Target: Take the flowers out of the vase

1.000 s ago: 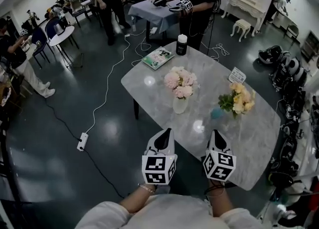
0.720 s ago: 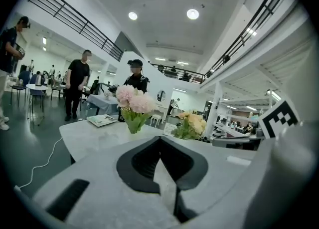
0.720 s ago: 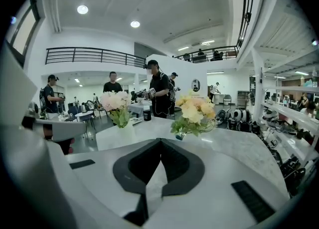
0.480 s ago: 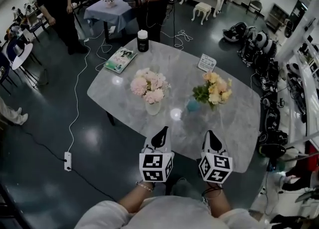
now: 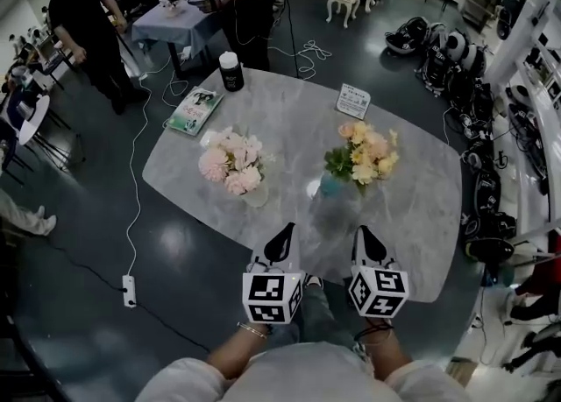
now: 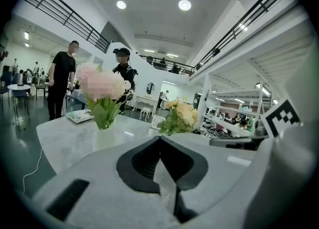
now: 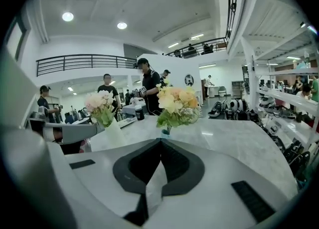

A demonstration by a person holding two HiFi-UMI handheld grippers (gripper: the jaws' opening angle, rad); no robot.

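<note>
On the marble table point(image 5: 421, 208) stand two bouquets. Pink flowers point(image 5: 230, 171) lean in a white vase point(image 5: 256, 194) at the left. Yellow flowers point(image 5: 364, 155) sit in a small teal vase point(image 5: 330, 185) at the right. My left gripper point(image 5: 285, 236) and right gripper point(image 5: 362, 236) hover side by side over the table's near edge, both shut and holding nothing, well short of the vases. The left gripper view shows the pink flowers point(image 6: 102, 86) and yellow flowers point(image 6: 182, 115) beyond the shut left gripper point(image 6: 159, 137). Ahead of the right gripper point(image 7: 160, 140) are the yellow flowers point(image 7: 177, 104).
At the table's far side are a black bottle point(image 5: 230, 70), a booklet point(image 5: 193, 109) and a white card sign point(image 5: 353, 101). People stand beyond the table near a small covered table point(image 5: 166, 24). A power strip point(image 5: 129, 290) and cable lie on the floor at left.
Both grippers have come forward and a little lower, up to the table's near edge. The head view has swung, so the table now sits centred. Both stay shut.
</note>
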